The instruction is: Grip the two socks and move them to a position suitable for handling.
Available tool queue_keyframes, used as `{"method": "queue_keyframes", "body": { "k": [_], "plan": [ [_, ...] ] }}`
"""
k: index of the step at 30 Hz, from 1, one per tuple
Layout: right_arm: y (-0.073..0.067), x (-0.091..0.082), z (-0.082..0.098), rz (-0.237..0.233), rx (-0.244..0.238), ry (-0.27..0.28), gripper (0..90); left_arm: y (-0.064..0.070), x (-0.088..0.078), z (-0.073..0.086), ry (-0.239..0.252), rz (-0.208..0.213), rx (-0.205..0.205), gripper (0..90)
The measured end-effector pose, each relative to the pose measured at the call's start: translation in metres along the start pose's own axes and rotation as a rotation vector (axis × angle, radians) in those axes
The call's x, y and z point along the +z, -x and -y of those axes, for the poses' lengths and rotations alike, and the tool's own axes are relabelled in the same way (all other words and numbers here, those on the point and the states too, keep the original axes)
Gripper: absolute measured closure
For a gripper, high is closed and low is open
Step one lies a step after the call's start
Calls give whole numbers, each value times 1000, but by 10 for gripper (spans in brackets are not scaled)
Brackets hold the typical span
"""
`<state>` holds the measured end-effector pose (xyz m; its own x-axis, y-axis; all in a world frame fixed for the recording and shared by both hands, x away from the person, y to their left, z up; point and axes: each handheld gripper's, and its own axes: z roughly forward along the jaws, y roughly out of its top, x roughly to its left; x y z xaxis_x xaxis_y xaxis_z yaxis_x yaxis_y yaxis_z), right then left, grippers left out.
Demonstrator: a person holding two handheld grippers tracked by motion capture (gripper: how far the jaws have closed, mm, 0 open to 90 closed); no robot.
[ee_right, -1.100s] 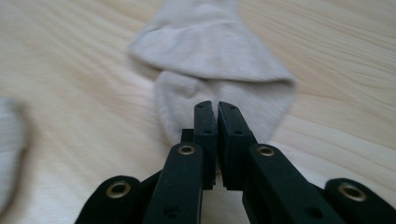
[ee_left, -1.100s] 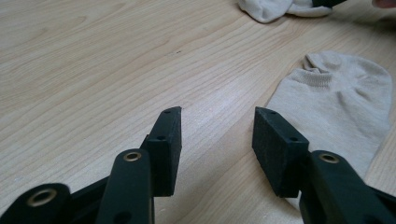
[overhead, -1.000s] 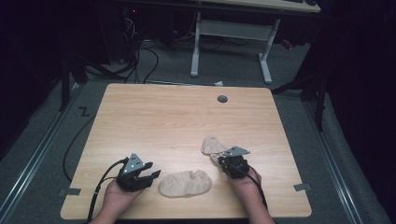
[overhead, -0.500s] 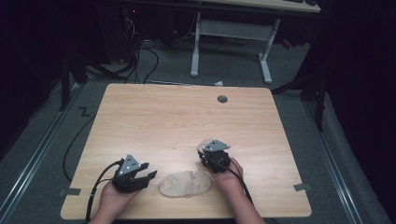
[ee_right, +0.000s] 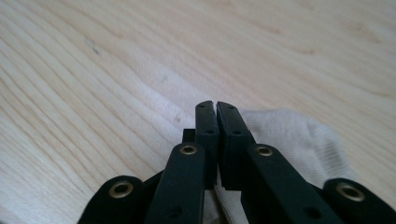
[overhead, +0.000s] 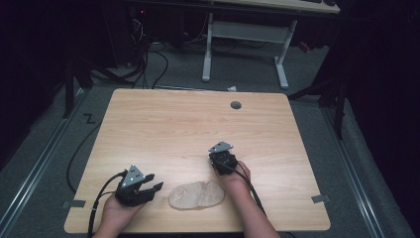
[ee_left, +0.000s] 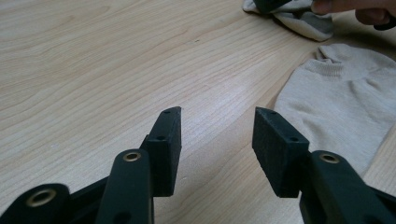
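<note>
Right hand-held gripper [ee_right: 215, 106] pinching beige sock [ee_right: 289, 135], jaws just closing together on fabric. Left hand-held gripper [ee_left: 217, 126] hovering wide open, empty, beside second sock [ee_left: 336, 102] on bench [overhead: 188, 129].

Black tongs [overhead: 225, 171], brass rivets, grey plates

Pale wooden worktop [overhead: 188, 129]: light grain, smooth, faint satin sheen. Beige knitted cloth sock [ee_left: 341, 98]: soft, matt, fine ribbing at cuff. Second, whiter ribbed cloth sock [ee_right: 299, 135]: matt knit. Left black plastic tool [ee_left: 217, 140]: matt arms, brass-coloured metal rivets, pads [ee_left: 275, 149] dull, slightly grainy. Right black plastic tool [ee_right: 216, 108]: same matt finish, brass-coloured rivets. Grey metal-look plates on tools: flat, dull.
</note>
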<state>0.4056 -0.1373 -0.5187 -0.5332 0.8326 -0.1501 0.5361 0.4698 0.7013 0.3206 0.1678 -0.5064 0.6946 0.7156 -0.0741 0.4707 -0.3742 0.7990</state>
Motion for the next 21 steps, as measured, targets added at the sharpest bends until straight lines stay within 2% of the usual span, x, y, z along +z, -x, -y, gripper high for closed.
{"method": "queue_keyframes", "body": {
  "k": [3,9,14,21],
  "plan": [
    [3,-9,-2,-7,12,41,883,1,0,0,-7,6,3,527],
    [10,-27,1,-18,39,86,882,3,2,-1,-12,13,13,526],
    [20,-45,7,-19,86,151,882,5,4,-4,-11,22,19,526],
    [37,-64,21,-20,167,187,882,9,12,-10,-10,41,35,525]
  ]
}}
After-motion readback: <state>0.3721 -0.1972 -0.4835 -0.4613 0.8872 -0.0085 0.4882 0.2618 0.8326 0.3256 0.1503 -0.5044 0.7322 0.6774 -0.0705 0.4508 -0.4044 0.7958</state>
